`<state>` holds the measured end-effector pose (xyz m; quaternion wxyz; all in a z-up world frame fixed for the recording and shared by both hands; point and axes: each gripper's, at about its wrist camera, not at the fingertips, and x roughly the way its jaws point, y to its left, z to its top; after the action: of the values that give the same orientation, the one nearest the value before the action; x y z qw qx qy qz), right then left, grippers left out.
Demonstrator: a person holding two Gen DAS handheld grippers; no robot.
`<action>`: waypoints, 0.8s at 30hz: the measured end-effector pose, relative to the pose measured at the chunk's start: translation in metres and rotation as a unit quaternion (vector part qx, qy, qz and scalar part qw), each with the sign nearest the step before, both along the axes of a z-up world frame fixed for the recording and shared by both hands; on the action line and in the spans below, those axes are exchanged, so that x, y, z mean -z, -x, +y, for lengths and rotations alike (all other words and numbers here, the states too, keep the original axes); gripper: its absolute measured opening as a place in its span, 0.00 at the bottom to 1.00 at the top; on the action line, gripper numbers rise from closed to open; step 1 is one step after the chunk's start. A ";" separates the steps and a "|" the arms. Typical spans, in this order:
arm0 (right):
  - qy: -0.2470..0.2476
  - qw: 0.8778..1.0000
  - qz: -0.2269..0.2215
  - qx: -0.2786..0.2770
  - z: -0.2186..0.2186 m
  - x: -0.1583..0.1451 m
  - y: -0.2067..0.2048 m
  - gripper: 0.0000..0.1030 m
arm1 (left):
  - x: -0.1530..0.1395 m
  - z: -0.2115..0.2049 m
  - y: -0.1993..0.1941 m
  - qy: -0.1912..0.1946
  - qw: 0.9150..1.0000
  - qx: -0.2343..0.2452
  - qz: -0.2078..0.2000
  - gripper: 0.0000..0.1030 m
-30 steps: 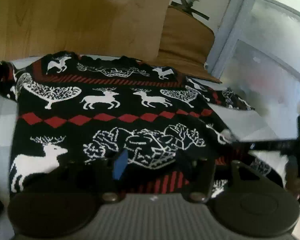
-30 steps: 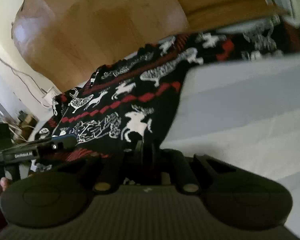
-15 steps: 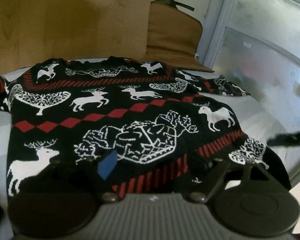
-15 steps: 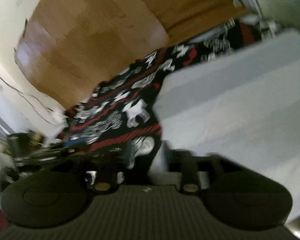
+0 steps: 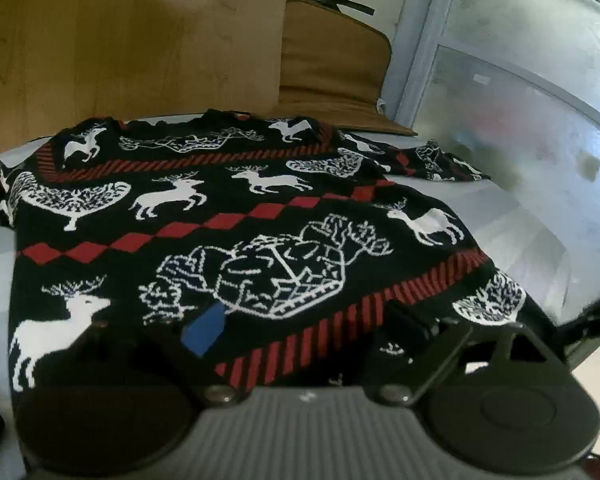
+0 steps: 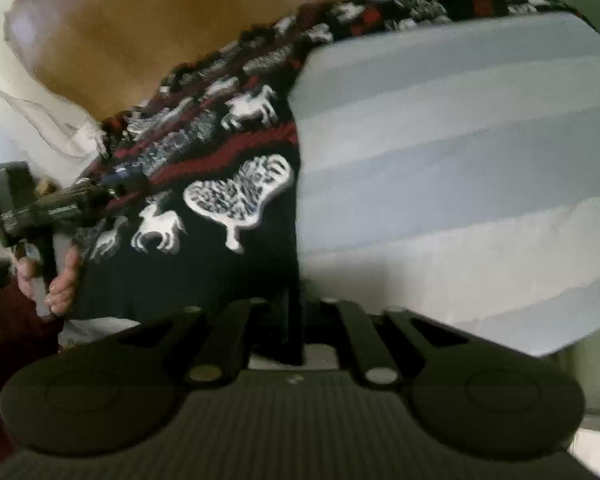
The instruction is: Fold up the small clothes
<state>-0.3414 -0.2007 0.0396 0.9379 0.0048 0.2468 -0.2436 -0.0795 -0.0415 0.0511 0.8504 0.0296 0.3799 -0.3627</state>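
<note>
A black sweater (image 5: 236, 216) with white reindeer and red bands lies spread flat on a pale striped bed. My left gripper (image 5: 304, 324) is open, its fingers apart just over the sweater's near hem; one finger bears a blue pad (image 5: 204, 326). In the right wrist view the sweater (image 6: 204, 208) hangs over the bed's near edge. My right gripper (image 6: 294, 320) is shut on the sweater's hem corner. The left gripper's body (image 6: 48, 208) and the hand holding it show at the left of that view.
The striped bedsheet (image 6: 440, 152) stretches right of the sweater. A wooden headboard (image 5: 132, 48) stands behind the bed. A brown cushioned chair (image 5: 332, 60) sits at the back. A frosted glass door (image 5: 520, 120) is on the right.
The right gripper has pulled the sweater's hem corner out toward the bed's near right edge, flattening the lower right part. The left gripper has opened wider and backed off a little.
</note>
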 end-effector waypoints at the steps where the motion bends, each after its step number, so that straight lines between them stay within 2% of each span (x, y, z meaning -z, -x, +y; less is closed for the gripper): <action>1: 0.023 1.000 -0.016 0.010 0.003 -0.010 0.001 0.18 | 0.000 0.000 0.001 0.001 1.000 0.000 0.000 0.87; 3: 0.039 0.997 -0.069 -0.002 0.004 -0.033 0.002 0.23 | 0.000 0.001 0.001 0.004 1.000 -0.002 0.001 0.87; 5: 0.041 0.994 -0.097 -0.014 0.001 -0.049 -0.014 0.23 | 0.000 0.001 0.001 0.005 1.000 -0.002 0.002 0.88; 17: 0.007 0.994 -0.107 -0.025 -0.069 -0.070 -0.131 0.37 | 0.000 0.001 0.001 0.003 1.000 -0.004 0.000 0.89; 18: 0.005 0.994 -0.101 -0.029 -0.071 -0.069 -0.136 0.34 | 0.000 0.000 0.001 0.003 1.000 -0.005 0.000 0.89; 19: 0.012 0.995 -0.092 -0.033 -0.070 -0.066 -0.141 0.26 | 0.000 0.000 0.001 0.005 1.000 -0.010 -0.003 0.89; 20: 0.026 0.996 -0.082 -0.030 -0.067 -0.064 -0.143 0.09 | 0.000 0.000 0.001 0.005 1.000 -0.010 -0.003 0.89; 22: 0.046 0.995 -0.085 -0.032 -0.064 -0.061 -0.138 0.08 | 0.000 0.000 0.001 0.003 1.000 -0.009 -0.004 0.90; 24: 0.033 0.994 -0.095 -0.031 -0.069 -0.064 -0.129 0.09 | 0.000 -0.001 0.001 0.002 1.000 -0.006 -0.003 0.91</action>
<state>-0.2128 -0.2701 0.1033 0.9639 -0.0108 0.1483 -0.2208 -0.0809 -0.0428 0.0513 0.8541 0.0263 0.3763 -0.3581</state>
